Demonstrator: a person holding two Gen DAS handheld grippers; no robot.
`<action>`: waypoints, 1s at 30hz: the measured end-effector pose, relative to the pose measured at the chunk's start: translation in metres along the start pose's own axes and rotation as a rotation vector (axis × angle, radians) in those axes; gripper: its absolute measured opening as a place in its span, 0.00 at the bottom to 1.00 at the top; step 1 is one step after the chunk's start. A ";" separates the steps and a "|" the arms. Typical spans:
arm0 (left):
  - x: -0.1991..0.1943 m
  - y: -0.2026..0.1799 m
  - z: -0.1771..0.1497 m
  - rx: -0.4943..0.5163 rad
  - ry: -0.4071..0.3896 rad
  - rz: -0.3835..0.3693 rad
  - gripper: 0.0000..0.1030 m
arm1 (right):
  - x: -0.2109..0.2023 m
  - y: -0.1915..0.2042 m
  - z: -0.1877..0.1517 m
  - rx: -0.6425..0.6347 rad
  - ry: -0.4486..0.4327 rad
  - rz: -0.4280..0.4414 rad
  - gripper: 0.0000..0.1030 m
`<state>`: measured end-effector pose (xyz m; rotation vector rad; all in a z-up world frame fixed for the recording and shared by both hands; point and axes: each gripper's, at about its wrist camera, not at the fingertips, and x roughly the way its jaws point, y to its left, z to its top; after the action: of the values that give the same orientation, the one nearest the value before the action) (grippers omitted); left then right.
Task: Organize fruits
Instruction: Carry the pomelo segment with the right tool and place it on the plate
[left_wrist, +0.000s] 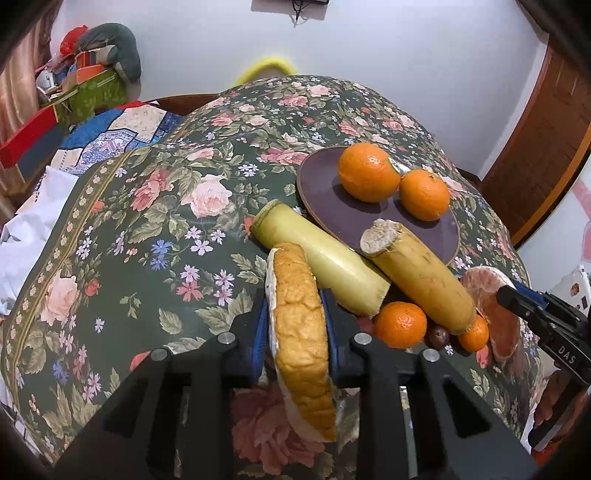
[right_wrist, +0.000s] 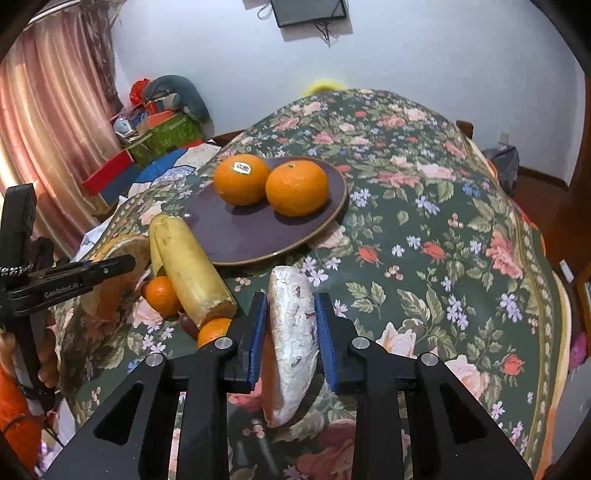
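- The left gripper (left_wrist: 295, 332) is clamped across the thickness of a pomelo wedge (left_wrist: 301, 332), yellow rind facing up, held above the table (left_wrist: 147, 221).
- The right gripper (right_wrist: 291, 336) has its blue pads pressed on a second wedge (right_wrist: 291, 343), white pith edge toward the camera and pink flesh to its left, also above the cloth.
- A dark plate (right_wrist: 236, 236) sits toward the far middle of the table with two oranges (right_wrist: 242, 179) touching each other on it.
- Two pale yellow stalks (left_wrist: 321, 258), perhaps cane, lean across the plate's near rim; small mandarins (left_wrist: 400, 325) and a dark fruit I cannot name lie under them, near the table's front edge.
- Judging by looks, the wedges are light, with spongy rind and soft, wet flesh. Pads on the flat cut faces risk bruising and slipping; firm rind gives a safer hold, with a gentle squeeze.
- The stalks look stiff and heavier, and round enough to roll. Grip them mid-length.
- The mandarins are smooth, round and firm enough for an ordinary hold across the middle.
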<state>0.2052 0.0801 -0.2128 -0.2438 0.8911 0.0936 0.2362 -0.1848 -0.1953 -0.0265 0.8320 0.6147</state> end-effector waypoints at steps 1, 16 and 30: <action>-0.001 0.000 0.000 -0.002 -0.001 -0.005 0.25 | -0.002 0.002 0.001 -0.009 -0.008 -0.009 0.23; -0.043 -0.048 0.019 0.097 -0.130 -0.073 0.23 | -0.022 0.003 0.027 0.011 -0.128 -0.034 0.22; -0.029 -0.069 0.054 0.133 -0.168 -0.107 0.23 | -0.011 0.007 0.059 -0.003 -0.187 -0.011 0.22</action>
<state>0.2405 0.0276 -0.1454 -0.1566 0.7124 -0.0439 0.2674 -0.1693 -0.1462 0.0231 0.6495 0.5980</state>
